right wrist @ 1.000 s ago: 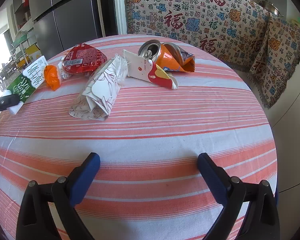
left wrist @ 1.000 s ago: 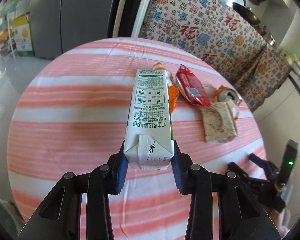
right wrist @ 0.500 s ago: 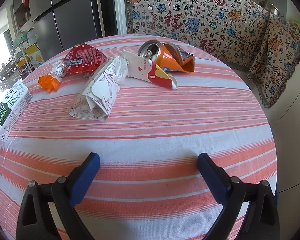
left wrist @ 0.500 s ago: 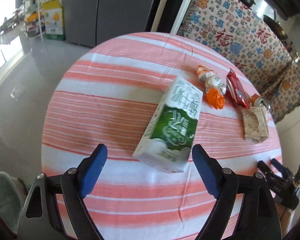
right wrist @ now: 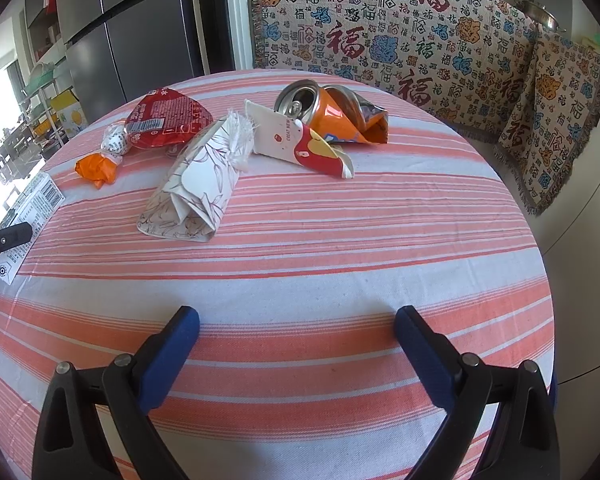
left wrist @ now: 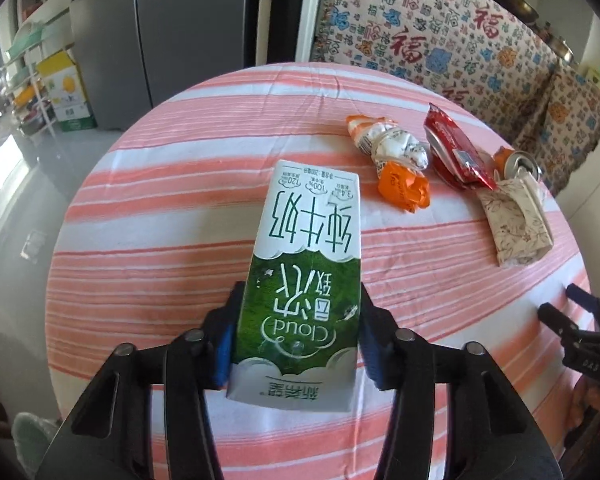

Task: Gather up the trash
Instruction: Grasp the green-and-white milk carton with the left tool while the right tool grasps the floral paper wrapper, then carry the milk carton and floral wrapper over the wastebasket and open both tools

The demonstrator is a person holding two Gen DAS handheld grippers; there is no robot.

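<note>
Through my left gripper's (left wrist: 300, 332) camera I count one milk carton (left wrist: 304, 280), lying lengthwise between my two blue pads (left wrist: 223, 356); the jaws are closing on it and both pads sit against its sides near the green end closest to me. Ahead and to the right on the striped tablecloth (left wrist: 172, 216) lie one crumpled orange-and-white wrapper (left wrist: 396, 168), one red snack packet (left wrist: 456, 152), one folded paper bag (left wrist: 516, 220) and, just past it, one orange can (left wrist: 516, 160), of which only the top shows. My other gripper shows as dark fingers at the far right edge. Nothing lies between the carton and me. Through my right gripper's (right wrist: 296, 320) camera the jaws stand wide apart with only bare cloth between them. Well ahead I count one paper bag (right wrist: 196, 192), one white-and-red folded carton (right wrist: 296, 144) leaning against one crushed orange can (right wrist: 332, 112), one red packet (right wrist: 168, 120) and one orange-and-white wrapper (right wrist: 104, 160) to the left. At the far left edge the milk carton (right wrist: 28, 212) lies flat with a dark finger of my left gripper across it. Behind the table hang one patterned blanket (right wrist: 400, 40) and, left of it, one grey fridge (right wrist: 120, 32).
</note>
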